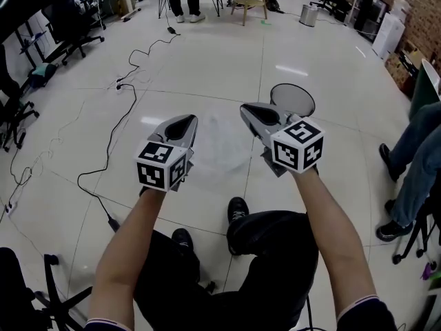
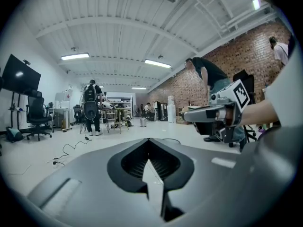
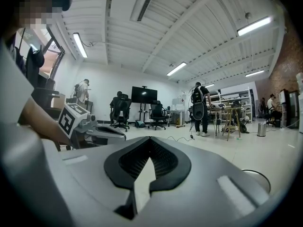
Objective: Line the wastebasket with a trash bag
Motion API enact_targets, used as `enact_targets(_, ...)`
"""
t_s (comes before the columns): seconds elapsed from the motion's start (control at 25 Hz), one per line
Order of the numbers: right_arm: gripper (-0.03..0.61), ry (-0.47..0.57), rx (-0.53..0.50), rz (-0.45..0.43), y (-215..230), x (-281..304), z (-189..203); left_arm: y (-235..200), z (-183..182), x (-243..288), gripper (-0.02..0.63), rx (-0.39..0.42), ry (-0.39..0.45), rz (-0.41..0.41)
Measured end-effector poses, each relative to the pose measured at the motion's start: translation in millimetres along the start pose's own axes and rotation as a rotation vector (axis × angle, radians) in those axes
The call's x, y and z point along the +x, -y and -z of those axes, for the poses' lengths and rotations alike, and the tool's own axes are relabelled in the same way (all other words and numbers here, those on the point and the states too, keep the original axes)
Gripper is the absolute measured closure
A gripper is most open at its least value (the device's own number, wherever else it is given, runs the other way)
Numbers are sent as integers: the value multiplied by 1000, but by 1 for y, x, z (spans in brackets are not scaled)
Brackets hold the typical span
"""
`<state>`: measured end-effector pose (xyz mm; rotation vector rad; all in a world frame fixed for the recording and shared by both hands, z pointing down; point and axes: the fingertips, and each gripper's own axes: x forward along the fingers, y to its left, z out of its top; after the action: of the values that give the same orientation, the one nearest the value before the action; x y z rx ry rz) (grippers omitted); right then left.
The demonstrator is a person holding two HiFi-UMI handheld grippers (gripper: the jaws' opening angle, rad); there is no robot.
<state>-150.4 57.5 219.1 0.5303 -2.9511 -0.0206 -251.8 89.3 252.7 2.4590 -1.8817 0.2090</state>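
Observation:
A thin translucent white trash bag (image 1: 220, 143) hangs stretched between my two grippers above the tiled floor. The left gripper (image 1: 185, 121) is shut, and a white strip of the bag (image 2: 154, 183) shows pinched in its jaws. My right gripper (image 1: 251, 109) is shut as well, with the bag's film (image 3: 141, 183) caught between its pads. The round black wire wastebasket (image 1: 293, 101) stands on the floor just beyond the right gripper; its rim (image 3: 259, 172) shows low at the right. Each gripper sees the other: right gripper (image 2: 189, 117), left gripper (image 3: 120, 136).
A black cable (image 1: 110, 143) trails over the floor at the left. Office chairs (image 1: 69, 19) stand at the far left. A seated person's legs (image 1: 413, 164) are at the right edge. A wooden stool (image 1: 249, 2) and a silver bin (image 1: 309, 15) stand far off.

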Motion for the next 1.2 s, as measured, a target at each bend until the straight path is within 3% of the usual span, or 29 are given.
enact_targets(0.32,577,-31,-8,22,39,9,22,-18,20,37,601,-7,-47,-3)
enact_targets(0.6,577,-104,25,35,81,29,69,-37,59,80,601,-3,-118,7)
enact_targets(1.2,551,-370,98,43,125,80,249,-84,244,101,598,-77,-380,-44)
